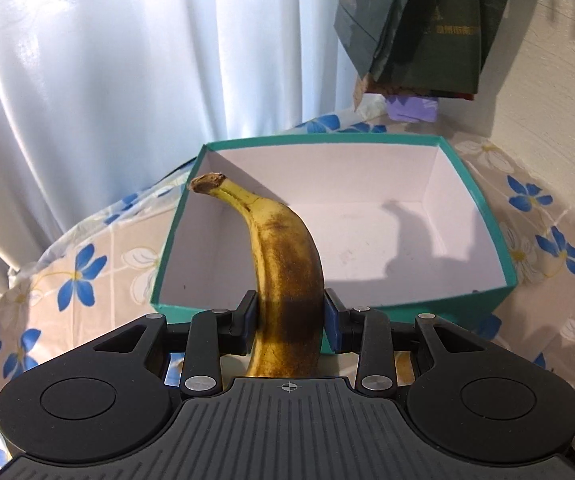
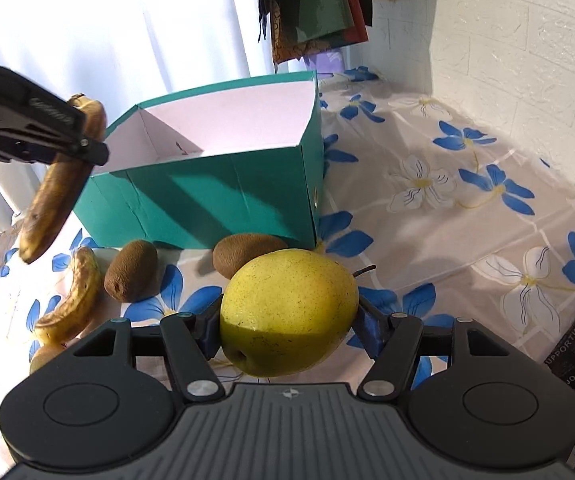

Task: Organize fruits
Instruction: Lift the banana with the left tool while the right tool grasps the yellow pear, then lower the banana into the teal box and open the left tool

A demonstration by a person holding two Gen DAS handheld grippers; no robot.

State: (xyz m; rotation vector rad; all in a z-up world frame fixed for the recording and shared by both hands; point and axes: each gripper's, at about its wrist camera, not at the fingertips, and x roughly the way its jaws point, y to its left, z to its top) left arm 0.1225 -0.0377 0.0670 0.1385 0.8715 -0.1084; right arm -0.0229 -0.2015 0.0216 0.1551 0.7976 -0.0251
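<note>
Above the near wall of the teal box [image 1: 367, 152], a banana [image 1: 283, 264] is being pinched by the left claw [image 1: 290, 322] while a pear [image 2: 289, 312] is being clamped by the right claw [image 2: 290, 330], so either fruit could be slipping out or being bruised before the empty box is being reached.

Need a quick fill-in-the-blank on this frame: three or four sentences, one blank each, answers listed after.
1. The left gripper is shut on a ____.
2. The right gripper holds a yellow-green ____.
3. The teal box on the floral cloth has ____ fruit in it.
4. Two brown ____ lie on the cloth in front of the box.

Missing words: banana; pear; no; kiwis
</note>
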